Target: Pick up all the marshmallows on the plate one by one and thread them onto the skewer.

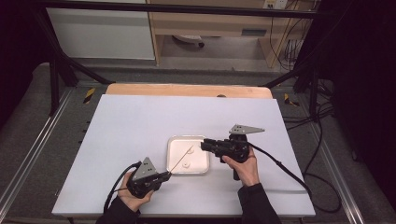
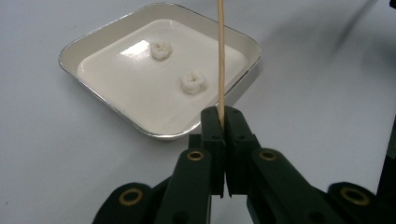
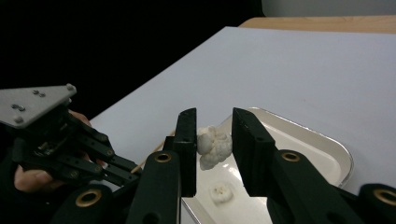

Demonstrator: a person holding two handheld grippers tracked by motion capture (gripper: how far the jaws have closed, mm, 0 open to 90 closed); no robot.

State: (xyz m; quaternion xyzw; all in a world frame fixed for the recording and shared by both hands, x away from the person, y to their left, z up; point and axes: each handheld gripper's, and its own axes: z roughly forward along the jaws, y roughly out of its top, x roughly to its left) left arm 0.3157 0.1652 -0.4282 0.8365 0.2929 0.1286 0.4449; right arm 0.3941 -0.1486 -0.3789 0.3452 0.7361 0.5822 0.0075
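My left gripper (image 2: 223, 114) is shut on the lower end of a thin wooden skewer (image 2: 220, 56), which slants up over a shallow white tray (image 2: 154, 133). Two white lumpy pieces (image 2: 193, 82) lie in the tray. My right gripper (image 3: 214, 114) is shut on a third white lumpy piece (image 3: 214, 145) and holds it in the air above the tray's (image 3: 345, 163) near corner. In the high view the left gripper (image 1: 167, 175) is at the tray's (image 1: 169, 154) front left corner, and the right gripper (image 1: 204, 144) reaches in from its right side, close to the skewer's tip (image 1: 192, 148).
The tray sits mid-table on a white tabletop (image 1: 130, 126) with a wooden strip along its far edge (image 1: 187, 89). Cables trail from both grippers toward the table's front. Black frame posts stand at the table's far corners.
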